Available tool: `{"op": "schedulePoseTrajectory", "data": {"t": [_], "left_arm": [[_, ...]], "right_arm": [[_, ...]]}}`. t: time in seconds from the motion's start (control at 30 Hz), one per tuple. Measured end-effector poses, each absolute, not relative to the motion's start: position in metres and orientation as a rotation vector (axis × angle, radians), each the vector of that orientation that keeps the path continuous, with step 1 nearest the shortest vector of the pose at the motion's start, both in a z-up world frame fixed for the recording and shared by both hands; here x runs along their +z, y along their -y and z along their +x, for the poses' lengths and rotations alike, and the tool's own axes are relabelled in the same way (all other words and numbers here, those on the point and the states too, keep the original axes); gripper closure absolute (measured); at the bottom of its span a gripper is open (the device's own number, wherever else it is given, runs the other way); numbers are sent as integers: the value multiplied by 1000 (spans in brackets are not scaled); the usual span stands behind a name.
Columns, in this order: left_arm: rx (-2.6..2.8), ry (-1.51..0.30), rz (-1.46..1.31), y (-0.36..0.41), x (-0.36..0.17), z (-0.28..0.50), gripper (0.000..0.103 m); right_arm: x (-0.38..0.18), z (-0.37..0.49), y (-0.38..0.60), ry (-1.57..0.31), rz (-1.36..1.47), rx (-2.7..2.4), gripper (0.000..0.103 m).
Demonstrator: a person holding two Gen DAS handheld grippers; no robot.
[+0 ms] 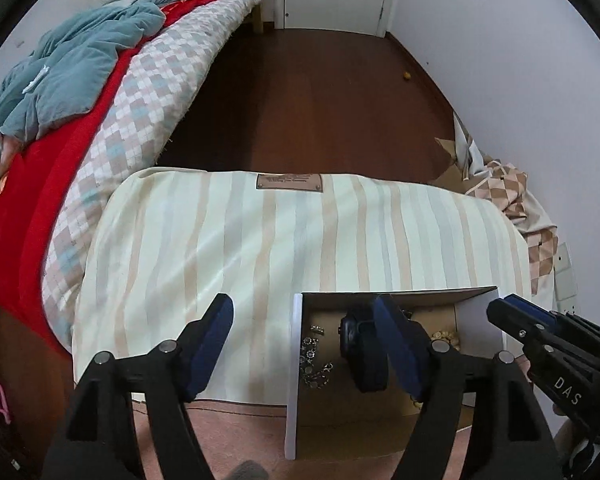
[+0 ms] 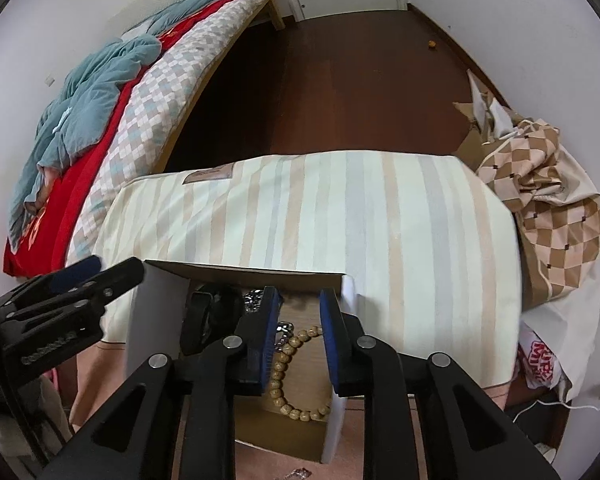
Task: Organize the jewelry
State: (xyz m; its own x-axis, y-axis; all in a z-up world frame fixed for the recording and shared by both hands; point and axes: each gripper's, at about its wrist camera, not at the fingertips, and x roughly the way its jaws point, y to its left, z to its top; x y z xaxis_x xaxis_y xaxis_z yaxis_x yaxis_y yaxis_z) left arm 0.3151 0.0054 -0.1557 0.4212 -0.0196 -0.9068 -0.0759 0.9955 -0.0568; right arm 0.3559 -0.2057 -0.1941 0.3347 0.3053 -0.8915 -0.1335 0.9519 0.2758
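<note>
An open cardboard box with white walls [image 1: 294, 360] [image 2: 156, 300] rests on a striped cushion. In it lie a black watch [image 1: 360, 344] [image 2: 204, 316], a wooden bead bracelet [image 2: 284, 364] [image 1: 444, 336] and silver chain jewelry [image 1: 314, 360] [image 2: 254, 300]. My left gripper [image 1: 304, 340] is open wide; its right finger reaches into the box over the watch, its left finger stands outside the box wall. My right gripper [image 2: 300, 336] is open and empty above the bead bracelet. Each gripper shows in the other's view: the right [image 1: 540, 328], the left [image 2: 72, 284].
The striped cushion [image 1: 260, 248] [image 2: 360, 220] fills the middle. A bed with red and blue covers [image 1: 80, 100] is on the left. A checkered cloth pile [image 2: 548, 200] and cardboard lie at the right. Dark wooden floor [image 1: 320, 100] lies beyond.
</note>
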Motion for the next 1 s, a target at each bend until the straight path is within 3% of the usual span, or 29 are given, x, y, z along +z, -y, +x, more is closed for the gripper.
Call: {"op": "schedulePoseTrajectory", "data": {"t": [0.07,0.13,0.23,0.3,0.37,0.43,1.0], "left_arm": [[46,-1134,-88,-7,-153,313,31],[64,-1128,-78,-9,-150,309,13],[85,-1108,-70,-15,-147,298,8],[106,-1098,-63,-18,-146,288,7],[121,-1093,-52,-20,-147,278,2],[136,-1090,-38,-21,-149,267,0],[147,-1009,-2,-12,-108,189,0]], "right_arm": [[-190,354,209,-1189,171,280,74],[-185,349,212,-1173,151,251,65],[-177,338,214,-1145,117,210,52],[-173,330,214,-1129,96,194,40],[-170,320,211,-1114,54,165,14],[-170,313,208,-1112,18,150,4],[-133,234,197,-1052,-36,67,0]]}}
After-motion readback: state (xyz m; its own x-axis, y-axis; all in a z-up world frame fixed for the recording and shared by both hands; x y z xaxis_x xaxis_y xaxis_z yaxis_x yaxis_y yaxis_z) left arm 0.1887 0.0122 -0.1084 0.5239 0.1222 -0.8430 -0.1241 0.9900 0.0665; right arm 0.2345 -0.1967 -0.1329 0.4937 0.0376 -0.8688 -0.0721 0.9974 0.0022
